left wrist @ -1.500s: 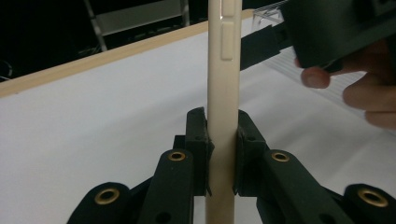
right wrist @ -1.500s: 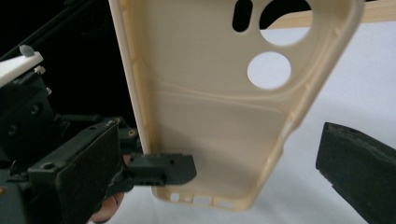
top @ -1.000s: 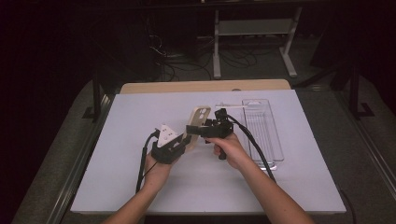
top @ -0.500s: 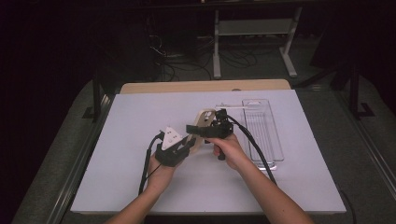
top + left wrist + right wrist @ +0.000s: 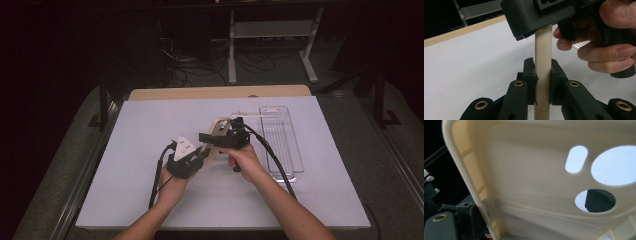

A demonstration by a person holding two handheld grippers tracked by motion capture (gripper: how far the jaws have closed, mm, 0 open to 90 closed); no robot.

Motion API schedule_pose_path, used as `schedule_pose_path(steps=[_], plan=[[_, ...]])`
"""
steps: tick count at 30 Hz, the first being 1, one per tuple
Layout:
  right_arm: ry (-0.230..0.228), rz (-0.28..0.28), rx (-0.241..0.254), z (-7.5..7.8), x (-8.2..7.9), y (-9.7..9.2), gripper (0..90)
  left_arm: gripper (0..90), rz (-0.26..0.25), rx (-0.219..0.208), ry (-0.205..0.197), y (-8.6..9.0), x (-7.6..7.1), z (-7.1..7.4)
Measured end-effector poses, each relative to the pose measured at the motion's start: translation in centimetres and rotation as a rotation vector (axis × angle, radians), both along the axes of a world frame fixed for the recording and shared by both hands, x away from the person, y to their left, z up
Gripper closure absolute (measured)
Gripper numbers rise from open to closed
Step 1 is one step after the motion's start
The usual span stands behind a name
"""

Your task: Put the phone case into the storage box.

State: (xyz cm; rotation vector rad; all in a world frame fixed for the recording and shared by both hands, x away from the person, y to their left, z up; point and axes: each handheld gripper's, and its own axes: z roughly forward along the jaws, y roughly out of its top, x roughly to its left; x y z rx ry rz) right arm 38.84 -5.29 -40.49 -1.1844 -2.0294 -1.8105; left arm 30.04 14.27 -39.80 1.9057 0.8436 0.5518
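A cream plastic panel (image 5: 218, 130) with round and oval holes is held above the white table between both grippers. My left gripper (image 5: 204, 151) is shut on its lower edge; in the left gripper view the jaws pinch the thin cream edge (image 5: 543, 50) from both sides. My right gripper (image 5: 212, 138) holds the panel from above, and its black housing (image 5: 536, 15) sits over the top of the edge. In the right gripper view the panel (image 5: 529, 182) is very close, its rim running down beside one black jaw at the bottom left; the other jaw is hidden behind it.
A clear plastic tray (image 5: 282, 142) lies on the white table top (image 5: 125, 150) just right of the right hand. Black cables trail from both grippers toward the front edge. A wooden strip (image 5: 190, 93) borders the far side.
The left gripper has edged slightly to the right, closer to the right one. The panel and the right gripper stay almost where they were.
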Motion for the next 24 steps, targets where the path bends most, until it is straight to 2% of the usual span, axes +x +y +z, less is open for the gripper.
schedule_pose_path(steps=[8,13,19,20,23,24], plan=[[0.001,-0.004,0.0,0.0,0.0,0.0,10.5,76.8,-0.001,-0.004,-0.002,0.0,0.1,0.0],[-0.001,-0.006,-0.001,0.0,0.0,0.0,10.5,64.0,0.0,-0.013,0.006,0.2,0.2,0.0],[0.003,-0.01,-0.007,0.0,0.0,-0.1,10.6,55.1,-0.022,-0.013,0.027,0.4,0.4,0.0],[0.0,-0.011,-0.009,0.0,0.1,-0.2,10.6,53.7,-0.034,0.007,0.034,0.6,0.5,0.0],[0.001,-0.014,-0.008,0.0,0.1,-0.3,10.6,51.9,-0.045,0.006,0.053,1.0,0.6,0.1],[-0.002,-0.016,-0.009,0.0,0.1,-0.3,10.6,50.9,-0.053,0.018,0.055,1.3,0.7,0.2]])
